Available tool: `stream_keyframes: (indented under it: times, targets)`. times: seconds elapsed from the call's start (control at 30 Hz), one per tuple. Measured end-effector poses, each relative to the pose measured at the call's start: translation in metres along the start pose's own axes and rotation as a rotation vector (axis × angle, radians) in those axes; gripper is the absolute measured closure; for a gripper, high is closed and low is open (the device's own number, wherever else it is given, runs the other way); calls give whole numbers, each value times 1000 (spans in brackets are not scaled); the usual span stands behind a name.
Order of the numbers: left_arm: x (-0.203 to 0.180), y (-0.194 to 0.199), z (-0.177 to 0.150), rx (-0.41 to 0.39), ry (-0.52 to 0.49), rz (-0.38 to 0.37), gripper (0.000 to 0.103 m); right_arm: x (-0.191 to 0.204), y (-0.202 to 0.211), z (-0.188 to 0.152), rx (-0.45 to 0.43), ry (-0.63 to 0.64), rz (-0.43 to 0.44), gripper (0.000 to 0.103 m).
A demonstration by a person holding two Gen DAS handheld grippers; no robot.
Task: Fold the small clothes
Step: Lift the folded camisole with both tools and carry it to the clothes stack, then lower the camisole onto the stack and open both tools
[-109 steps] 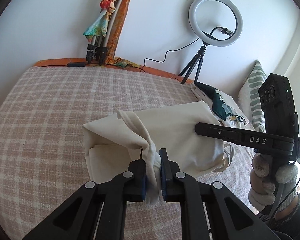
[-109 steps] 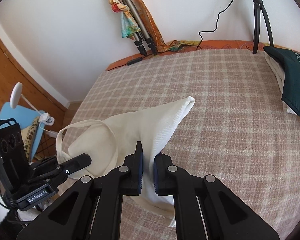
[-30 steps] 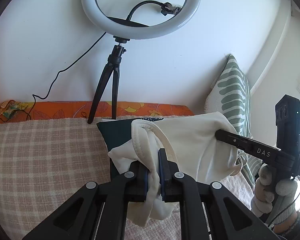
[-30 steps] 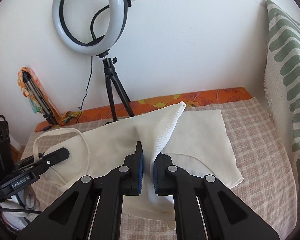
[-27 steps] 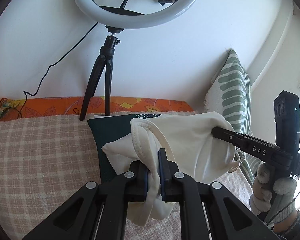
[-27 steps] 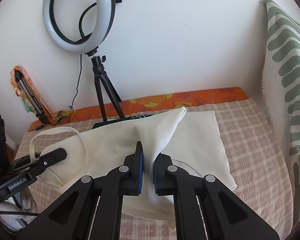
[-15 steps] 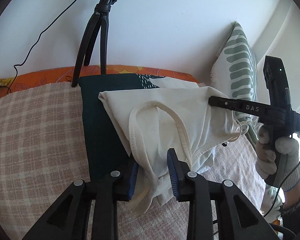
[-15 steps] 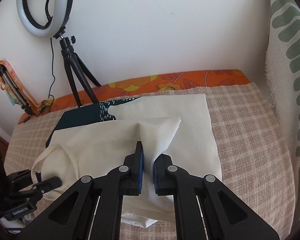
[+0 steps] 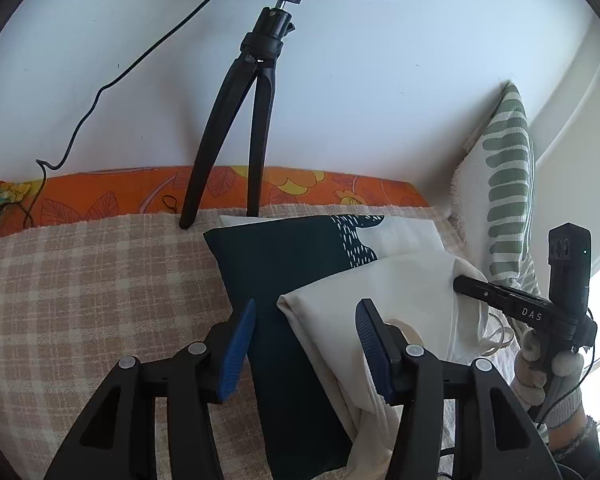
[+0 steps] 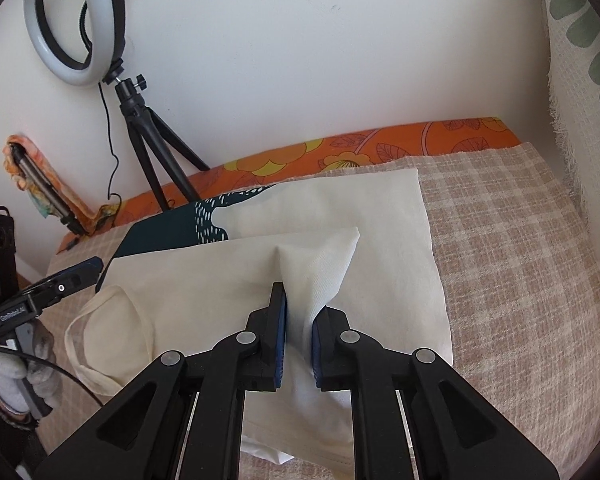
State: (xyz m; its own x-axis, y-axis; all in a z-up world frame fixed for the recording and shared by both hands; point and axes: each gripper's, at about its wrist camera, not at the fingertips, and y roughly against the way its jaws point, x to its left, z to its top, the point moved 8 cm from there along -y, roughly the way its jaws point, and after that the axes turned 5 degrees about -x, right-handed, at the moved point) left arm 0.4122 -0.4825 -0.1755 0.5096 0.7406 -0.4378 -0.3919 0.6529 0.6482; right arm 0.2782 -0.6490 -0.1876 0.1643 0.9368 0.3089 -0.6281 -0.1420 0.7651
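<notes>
While right claw (image 10: 298, 342) pinches cream garment (image 10: 204, 280), left claw (image 9: 304, 344) open.

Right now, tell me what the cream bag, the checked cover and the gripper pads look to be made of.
Cream bag: looks like matte woven cotton canvas; fine twill ribs show where the right gripper pinches it.
Checked cover: coarse, nubby woven fabric, matte, loose textured threads.
Pads of the left gripper: blue, finely ridged, probably rubber or soft plastic.
</notes>
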Motion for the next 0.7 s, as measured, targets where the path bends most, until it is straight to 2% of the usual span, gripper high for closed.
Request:
stream_keyframes:
  times: [0.07, 0.1, 0.13, 0.2, 0.23, 0.27, 0.3, 0.33, 0.43, 0.5, 0.53, 0.57, 0.7]
  targets:
    - [1, -10, -2, 20, -13, 18, 56, -4, -1, 0, 1, -21, 10, 89]
    - [2, -13, -2, 23, -14, 25, 61, -7, -2, 1, 2, -43, 22, 87]
    - [1, -15, -4, 26, -13, 21, 74, -10, -3, 1, 0, -65, 41, 86]
    - [-2, -16, -4, 11, -34, 25, 79, -14, -4, 3, 0, -102, 74, 85]
    - [-4, -15, -3, 1, -53, 31, 92, -16, -6, 4, 4, -123, 84, 79]
    - [-6, -15, -3, -4, -65, 33, 97, -19, -8, 5, 7, -148, 92, 67]
    - [-8, -14, -2, -11, -73, 32, 98, -22, -9, 5, 5, -171, 96, 62]
    - [-10, -12, -2, -18, -84, 30, 99, -26, -11, 6, 1, -190, 91, 62]
    - [-14, -7, 0, -36, -115, 33, 100, -26, -13, 6, -10, -219, 127, 62]
    - [-17, -3, 2, -49, -125, 30, 100, -23, -14, 6, -16, -223, 148, 71]
    - [-18, -1, 3, -54, -128, 27, 100, -21, -13, 7, -25, -219, 150, 86]
    - [-19, 1, 4, -61, -126, 23, 100, -19, -12, 8, -30, -209, 146, 91]
    - [-26, 14, 12, -89, -119, -3, 100, -10, -2, 11, -50, -155, 127, 93]
